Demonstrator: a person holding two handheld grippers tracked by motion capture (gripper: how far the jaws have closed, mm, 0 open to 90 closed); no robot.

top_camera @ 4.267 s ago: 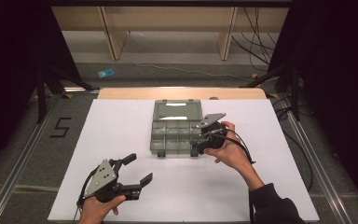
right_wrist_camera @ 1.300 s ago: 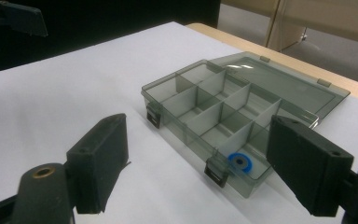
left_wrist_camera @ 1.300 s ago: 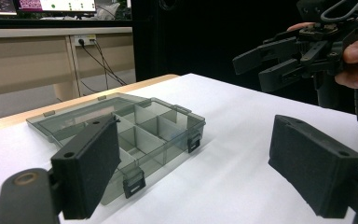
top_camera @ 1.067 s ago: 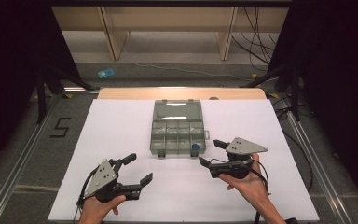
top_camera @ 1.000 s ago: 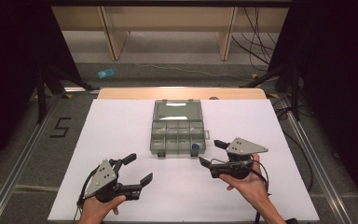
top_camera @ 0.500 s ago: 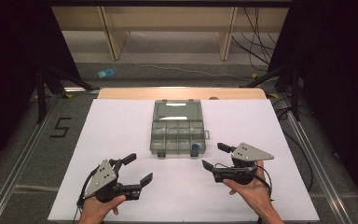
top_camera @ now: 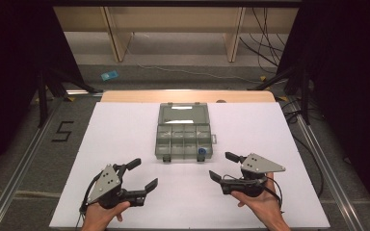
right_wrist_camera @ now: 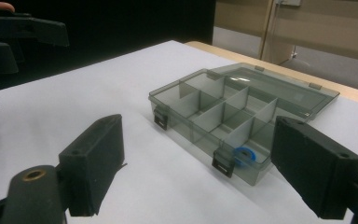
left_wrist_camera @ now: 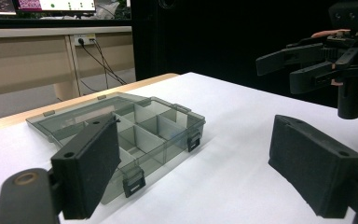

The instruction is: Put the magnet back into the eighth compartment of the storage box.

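A smoky clear compartment box (top_camera: pixel 184 140) lies open in the middle of the white table (top_camera: pixel 125 130), its lid (top_camera: pixel 183 113) folded flat behind it. A small blue ring (top_camera: pixel 202 151) rests in the front right compartment, and shows through the wall in the right gripper view (right_wrist_camera: pixel 244 156). My left gripper (top_camera: pixel 143 173) is held open near the front left, empty, its jaws pointing toward the box (left_wrist_camera: pixel 135 135). My right gripper (top_camera: pixel 221 165) is open and empty at the front right, short of the box (right_wrist_camera: pixel 228 112).
The box's other compartments look empty. In the left gripper view the right gripper (left_wrist_camera: pixel 298 65) hangs at upper right; in the right gripper view the left gripper (right_wrist_camera: pixel 18 37) is at upper left. Beyond the table's far wooden edge (top_camera: pixel 188 96) are floor cables and bench legs.
The right gripper has left the box's front right corner and drawn back toward the near right of the table, open. The left gripper has stayed put.
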